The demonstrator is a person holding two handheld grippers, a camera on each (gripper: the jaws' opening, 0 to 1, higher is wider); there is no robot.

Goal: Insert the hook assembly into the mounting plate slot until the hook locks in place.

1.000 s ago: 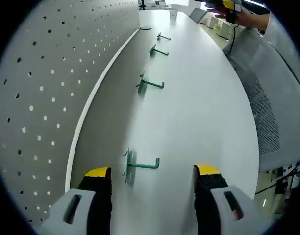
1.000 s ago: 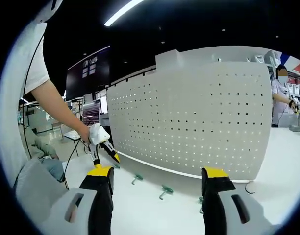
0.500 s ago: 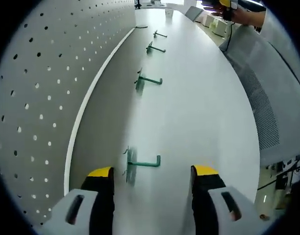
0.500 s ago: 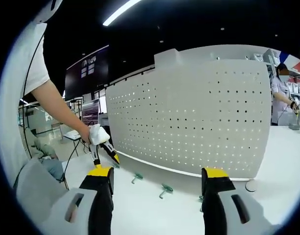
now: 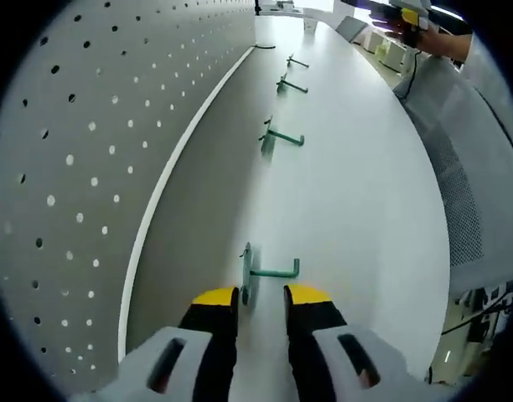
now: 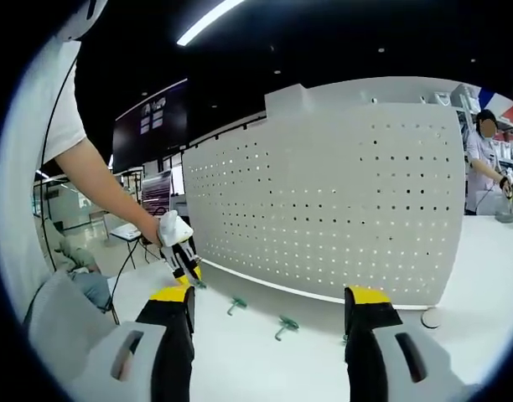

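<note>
A white pegboard (image 6: 340, 209), my mounting plate, stands upright along the far edge of the white table (image 5: 357, 193), its rows of small holes running the length of the left gripper view. Four green hooks lie in a row on the table beside the board's foot. My left gripper (image 5: 261, 303) is lowered over the nearest hook (image 5: 269, 271), jaws narrowed to a slim gap with the yellow tips on either side of the hook's back plate; whether they are touching it I cannot tell. The next hook (image 5: 279, 137) lies well apart up the table, the last two smaller beyond it. My right gripper (image 6: 269, 306) hangs above the table with its jaws spread wide, holding nothing, facing the board. At upper right a person's hand (image 5: 424, 25) holds a tool.
</note>
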